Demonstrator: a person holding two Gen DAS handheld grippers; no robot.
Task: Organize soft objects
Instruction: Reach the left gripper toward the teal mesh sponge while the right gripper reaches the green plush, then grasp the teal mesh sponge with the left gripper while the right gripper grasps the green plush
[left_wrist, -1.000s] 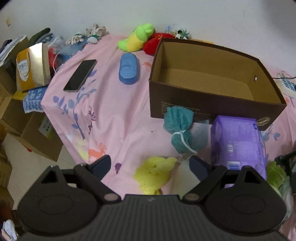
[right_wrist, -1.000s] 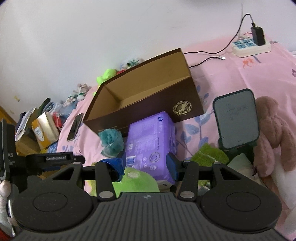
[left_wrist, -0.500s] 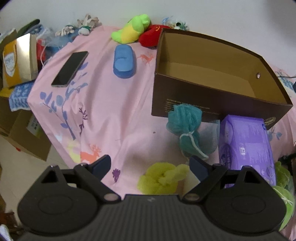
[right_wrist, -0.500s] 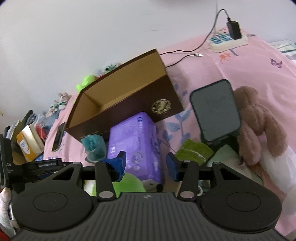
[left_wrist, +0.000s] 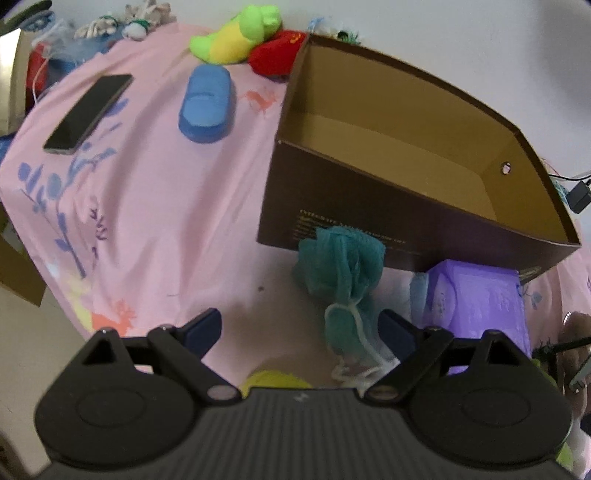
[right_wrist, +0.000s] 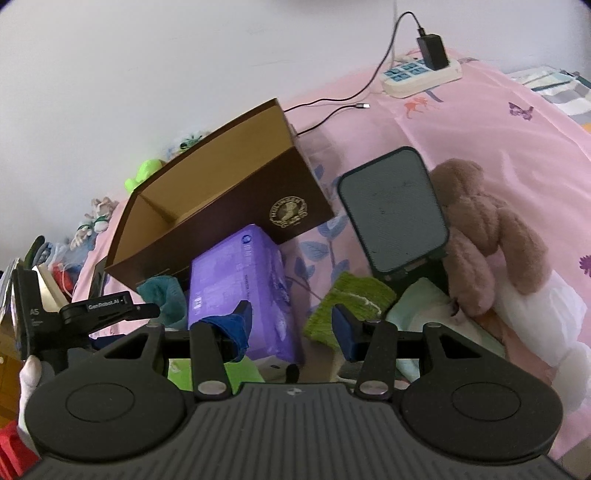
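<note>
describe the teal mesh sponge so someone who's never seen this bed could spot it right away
Find the big open brown cardboard box on the pink printed bedsheet. Against its near outer wall, left of the purple plastic-wrapped pack, lies the teal mesh bath pouf. It is the only ruffled netting ball there, cinched by a white cord.

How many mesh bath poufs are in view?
2: a teal bath pouf lies against the brown box's front; a yellow one peeks from under the left gripper. Others may be hidden.
</note>
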